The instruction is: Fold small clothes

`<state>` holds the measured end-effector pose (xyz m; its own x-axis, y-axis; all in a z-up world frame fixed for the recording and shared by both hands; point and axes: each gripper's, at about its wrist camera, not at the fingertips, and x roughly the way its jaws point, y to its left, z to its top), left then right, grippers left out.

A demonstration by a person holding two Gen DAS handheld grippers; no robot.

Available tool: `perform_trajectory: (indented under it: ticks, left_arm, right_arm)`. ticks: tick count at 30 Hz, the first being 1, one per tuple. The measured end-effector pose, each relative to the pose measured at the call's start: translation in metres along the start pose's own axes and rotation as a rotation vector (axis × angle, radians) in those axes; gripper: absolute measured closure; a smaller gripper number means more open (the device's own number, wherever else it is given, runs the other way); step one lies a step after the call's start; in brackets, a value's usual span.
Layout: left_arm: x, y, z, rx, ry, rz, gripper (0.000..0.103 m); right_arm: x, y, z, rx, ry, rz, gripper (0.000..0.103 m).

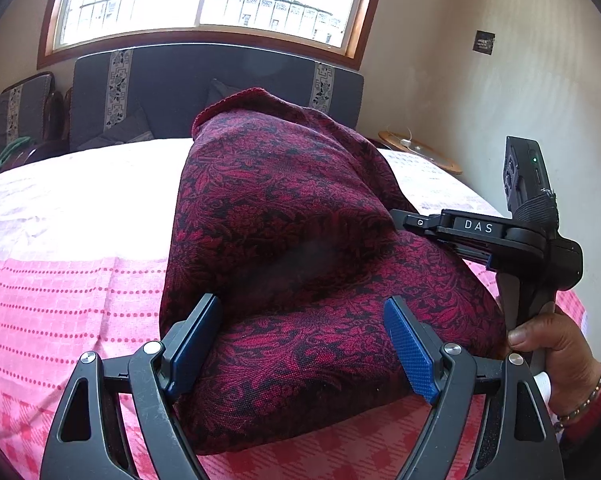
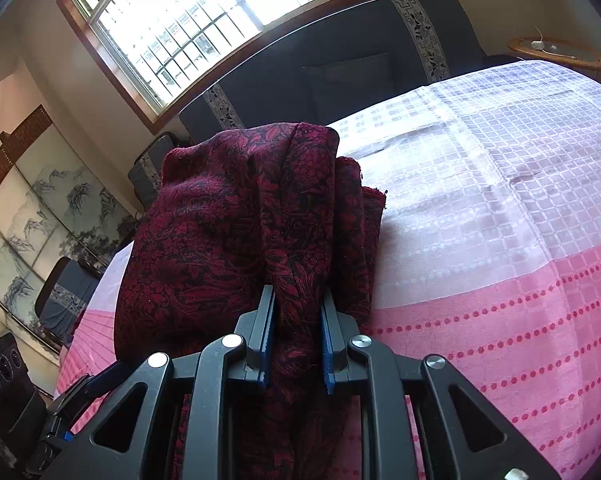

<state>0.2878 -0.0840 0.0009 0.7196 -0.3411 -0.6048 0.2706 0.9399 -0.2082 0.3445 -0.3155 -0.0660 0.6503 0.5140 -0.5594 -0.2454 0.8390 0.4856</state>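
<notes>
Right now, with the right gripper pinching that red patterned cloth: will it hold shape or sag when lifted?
Likely sags: the red patterned cloth already bunches into soft folds where the right gripper is shut on it. Probably fairly thick, since it humps up between the open left gripper fingers. The woven surface looks grippy, so slipping seems unlikely.

Bed (image 2: 520,208), pink-white checked cover; dark red patterned garment (image 1: 300,240) on it.

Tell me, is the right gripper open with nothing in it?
No, the right gripper is shut on a bunched fold of the red patterned cloth.
</notes>
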Motion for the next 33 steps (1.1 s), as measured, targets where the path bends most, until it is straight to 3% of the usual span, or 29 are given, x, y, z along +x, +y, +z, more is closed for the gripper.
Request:
perform_trajectory:
  ticks: [3,13,17,23,33]
  left_arm:
    - [-0.010,-0.002,-0.001,0.028,-0.017,0.066,0.020]
    - [-0.020,0.030,0.024,0.005,-0.037,0.114,0.019]
    - [-0.011,0.051,0.048,-0.011,-0.031,0.047,0.019]
    - [0.032,0.090,0.082,-0.083,0.086,-0.163,0.019]
    - [0.096,0.132,0.086,-0.295,0.272,-0.466,0.019]
  right_arm:
    - [0.000,0.002,-0.002,-0.004,-0.002,-0.004,0.087]
    - [-0.001,0.001,-0.002,0.004,0.000,0.009,0.087]
    - [-0.001,-0.002,-0.002,0.007,-0.001,0.016,0.086]
    - [-0.002,-0.005,-0.002,0.014,-0.002,0.036,0.084]
    - [-0.003,-0.006,-0.002,0.006,-0.003,0.048,0.082]
